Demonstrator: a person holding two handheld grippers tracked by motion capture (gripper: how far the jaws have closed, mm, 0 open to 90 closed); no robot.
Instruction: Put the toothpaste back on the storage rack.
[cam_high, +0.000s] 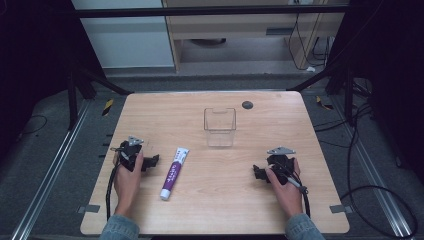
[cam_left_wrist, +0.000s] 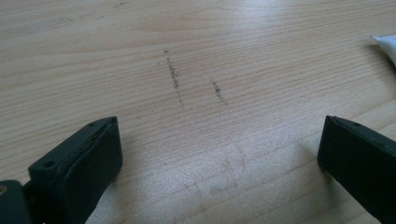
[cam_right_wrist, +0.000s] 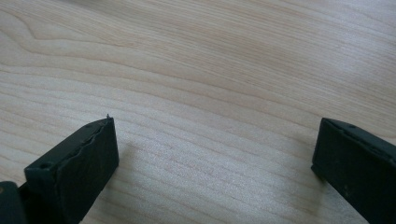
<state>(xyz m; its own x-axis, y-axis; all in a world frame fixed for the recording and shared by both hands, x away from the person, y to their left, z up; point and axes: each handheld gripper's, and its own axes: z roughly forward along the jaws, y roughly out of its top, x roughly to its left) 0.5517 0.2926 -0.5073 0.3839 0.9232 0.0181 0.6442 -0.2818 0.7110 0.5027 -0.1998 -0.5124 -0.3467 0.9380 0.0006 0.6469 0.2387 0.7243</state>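
**Both grippers spread wide, toothpaste tube not yet taken**

The left gripper is rested low on the wooden table, with its jaws spread wide and nothing between them; in the left gripper view, bare wood with some dark scratch marks is seen ahead of them. The right gripper is held the same way, jaws spread and empty.

The toothpaste tube is found just beside the left gripper, on the side to which its jaws point, not touching them. A corner of it appears at the upper right edge of the left gripper view. For a good grasp, the jaws should probably be brought across the tube's narrow width, near its middle, before they are closed. Beyond the tube, farther from both grippers, a clear plastic container stands upright.
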